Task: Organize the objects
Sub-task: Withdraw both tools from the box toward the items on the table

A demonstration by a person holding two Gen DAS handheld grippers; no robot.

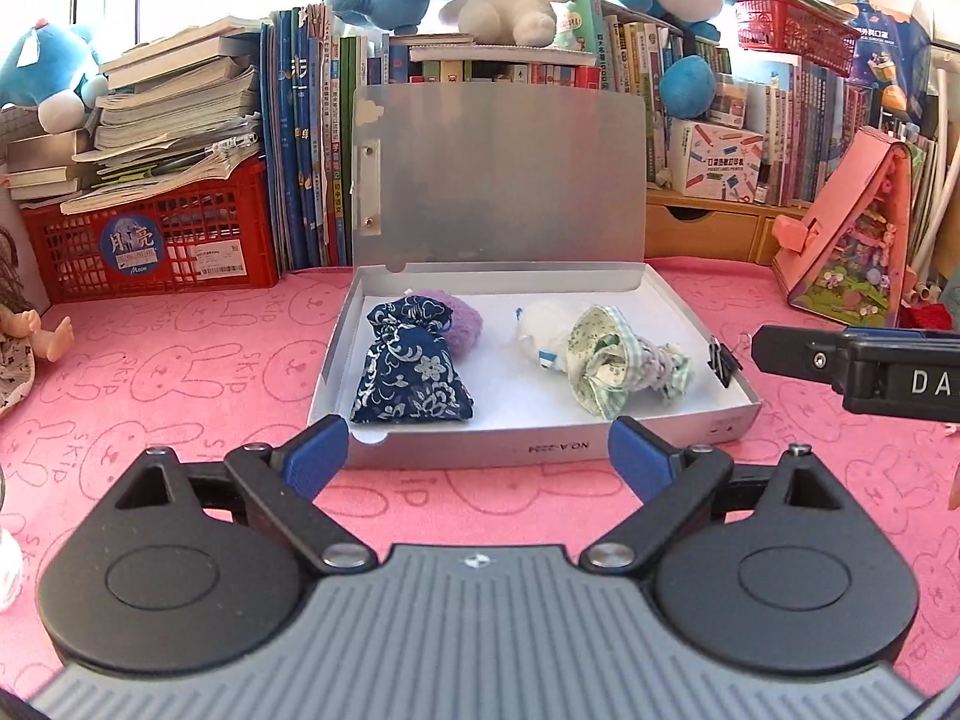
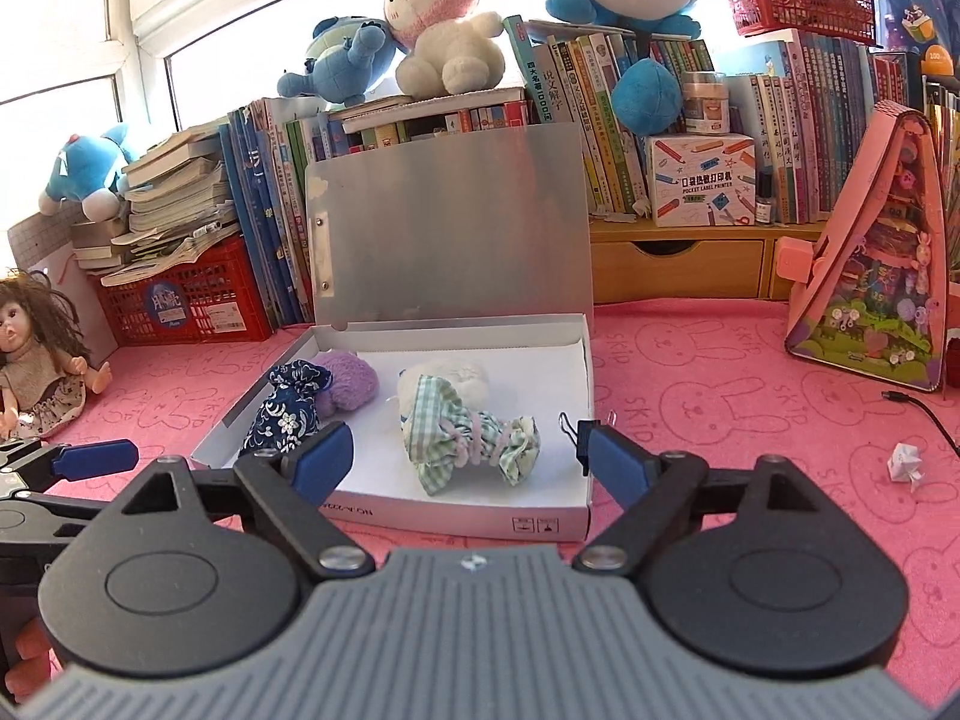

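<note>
I am holding both grippers, left gripper (image 1: 478, 450) and right gripper (image 2: 469, 456), spread apart and gripping nothing, low in frame before the open box (image 1: 660, 441), where a blue pouch (image 1: 411, 363) is lying centre-left.

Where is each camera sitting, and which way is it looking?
Left wrist: sits on the left gripper, low over the pink cloth, facing the open box straight on; its own open jaws show, and the right gripper pokes in.
Right wrist: sits on the right gripper, facing the box from further right; its own open jaws show, and the left gripper at the left edge.
Both see the blue pouch and the bookshelf.
</note>
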